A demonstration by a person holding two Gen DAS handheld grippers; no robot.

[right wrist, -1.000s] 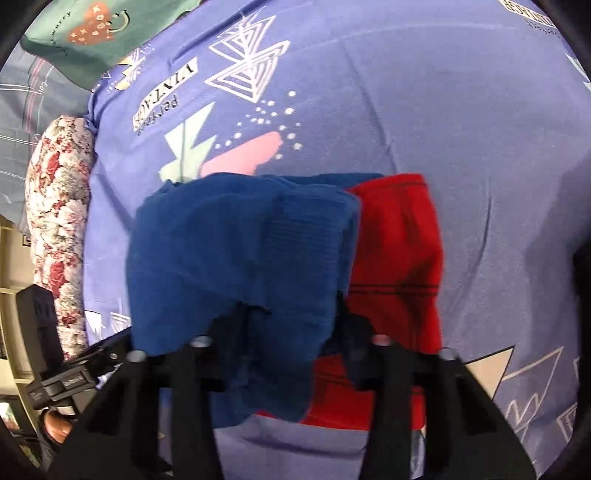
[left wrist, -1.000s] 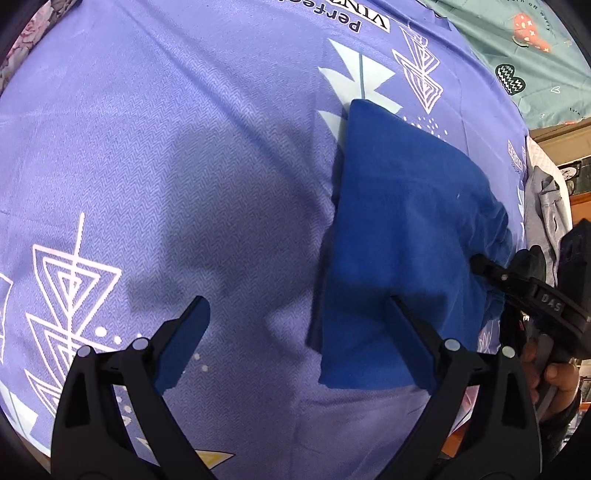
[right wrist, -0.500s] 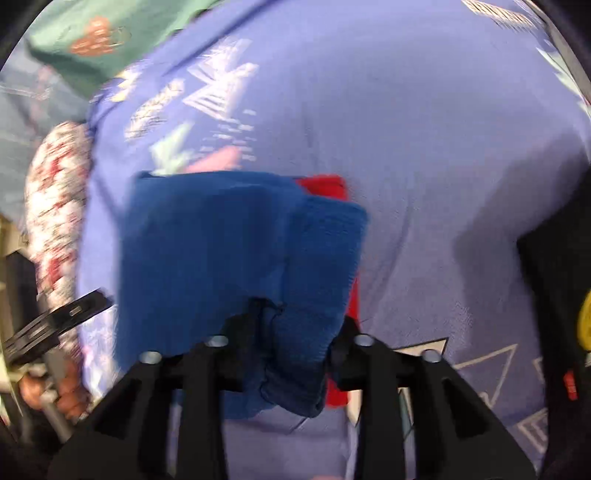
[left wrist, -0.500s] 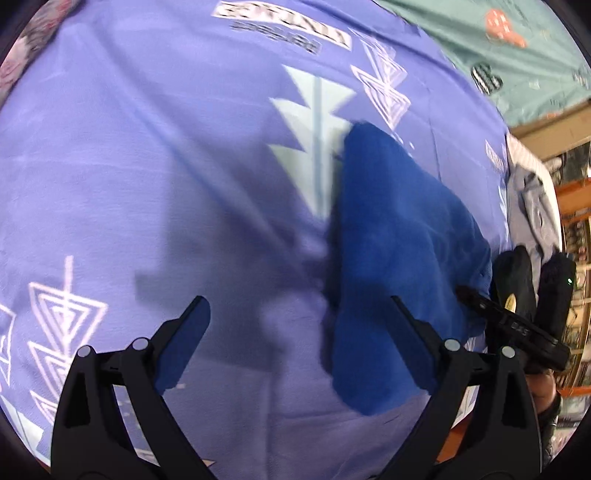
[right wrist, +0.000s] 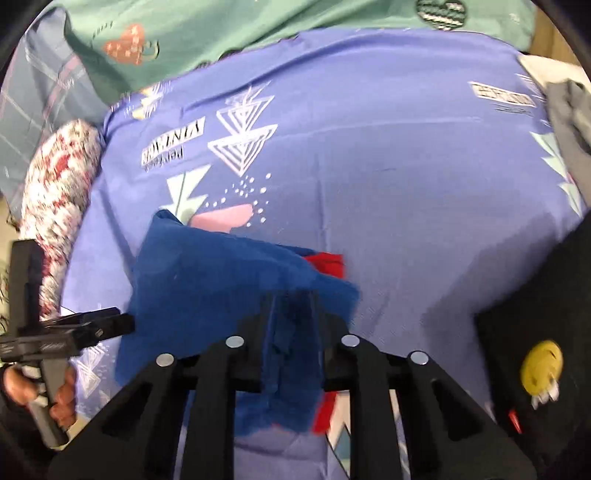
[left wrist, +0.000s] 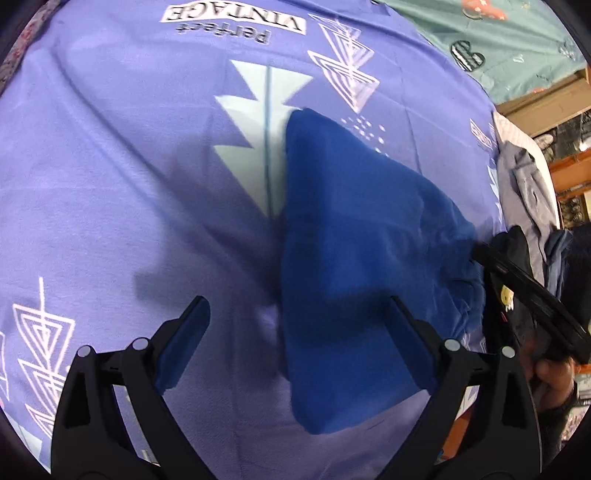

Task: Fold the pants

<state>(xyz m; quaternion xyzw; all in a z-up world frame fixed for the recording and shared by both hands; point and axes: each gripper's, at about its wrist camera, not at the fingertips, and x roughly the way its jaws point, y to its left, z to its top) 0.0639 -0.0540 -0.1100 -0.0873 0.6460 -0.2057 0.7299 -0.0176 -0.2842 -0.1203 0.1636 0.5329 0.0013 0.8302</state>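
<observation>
Fingers on the right gripper (right wrist: pixel 291 325) are clamping down on a bunched fold of the blue pants (right wrist: pixel 229 280), with the fabric squeezed between them and hanging a bit below the jaws. Over on the left gripper (left wrist: pixel 295 325), the fingers are sitting wide apart and gripping nothing, hovering over the purple printed bedsheet (left wrist: pixel 129 184) with the right-hand finger overlapping the near edge of the pants (left wrist: pixel 354 258). Those pants are lying folded on the sheet as a rough wedge, one end lifted toward the right gripper's side. Red fabric (right wrist: pixel 327 260) is peeking out from under the blue cloth, and I'm guessing it's part of the same garment, but the view's too blurry to say. A floral pillow (right wrist: pixel 59 206) is sitting at the sheet's edge, a teal patterned sheet (right wrist: pixel 258 26) is lying beyond the purple one, and some grey clothing (left wrist: pixel 528 184) is piled off at the side.
</observation>
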